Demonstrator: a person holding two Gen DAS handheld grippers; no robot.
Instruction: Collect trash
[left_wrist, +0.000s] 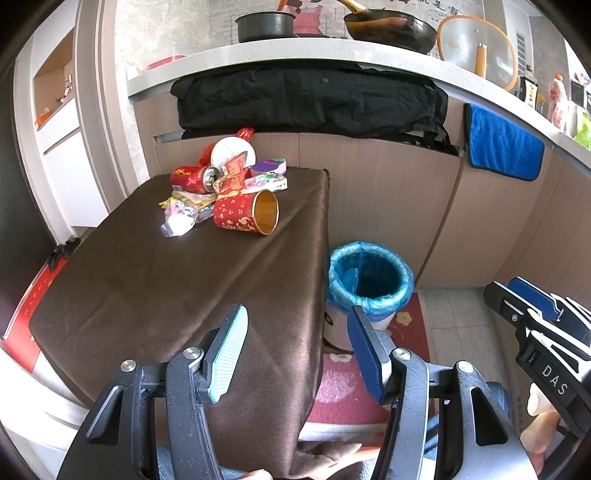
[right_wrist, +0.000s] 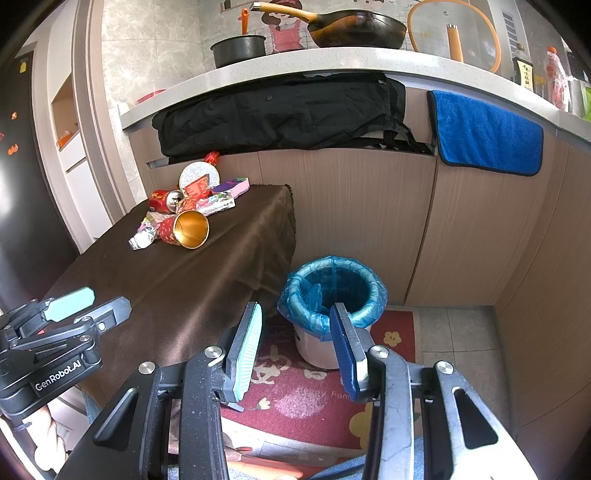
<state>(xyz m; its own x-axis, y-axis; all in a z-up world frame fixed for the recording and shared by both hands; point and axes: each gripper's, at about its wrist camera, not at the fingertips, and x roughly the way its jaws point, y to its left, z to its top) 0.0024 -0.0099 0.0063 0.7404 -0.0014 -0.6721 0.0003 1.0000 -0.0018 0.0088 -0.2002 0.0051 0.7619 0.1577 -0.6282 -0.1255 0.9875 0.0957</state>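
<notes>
The trash pile (left_wrist: 225, 184) lay at the table's (left_wrist: 147, 280) far end, well beyond the left tool (left_wrist: 297, 314) and the right tool (right_wrist: 297, 314), both partly open and empty. Brown cloth covered the table, beside kitchen cabinets. The red paper cup (left_wrist: 245, 217) lay sideways, mouth facing the blue-lined bin (left_wrist: 369, 277).
</notes>
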